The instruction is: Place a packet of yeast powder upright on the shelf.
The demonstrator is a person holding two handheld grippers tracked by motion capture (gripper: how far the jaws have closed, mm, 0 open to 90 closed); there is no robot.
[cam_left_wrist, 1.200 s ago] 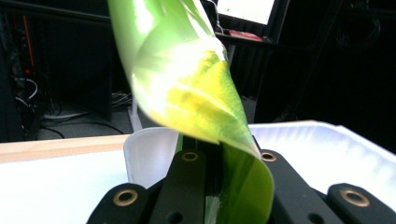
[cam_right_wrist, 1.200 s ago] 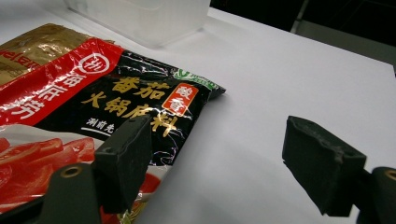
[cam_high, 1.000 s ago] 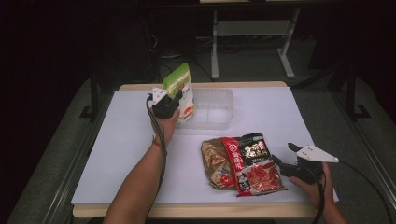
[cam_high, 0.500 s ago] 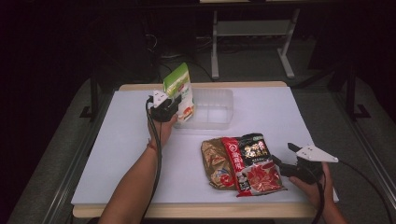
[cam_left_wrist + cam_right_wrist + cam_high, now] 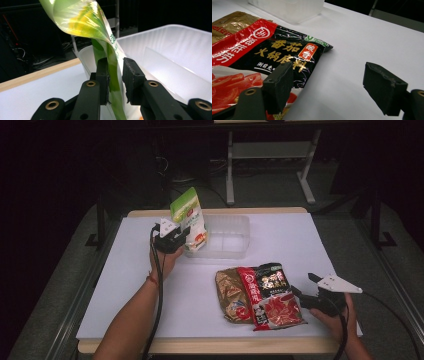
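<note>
Green-and-white plastic pouch: pinched upright by the left gripper at the clear plastic bin's left end, not yet released. Red-black and gold sachets (near table edge) remain; right gripper gapes wide, empty.

1. The green pouch is lime green at the top, fading to white below, with a yellow smear and an orange spot near its foot.
2. The bin is frosted, milky white.
3. The red-and-black packet carries gold characters on black, a red band with white characters, and red slices pictured at the bottom.
4. The brown packet is golden brown.
5. The desk is white with a pale wooden edge.
6. Both hand-held grippers, left and right, have matt black jaws.
</note>
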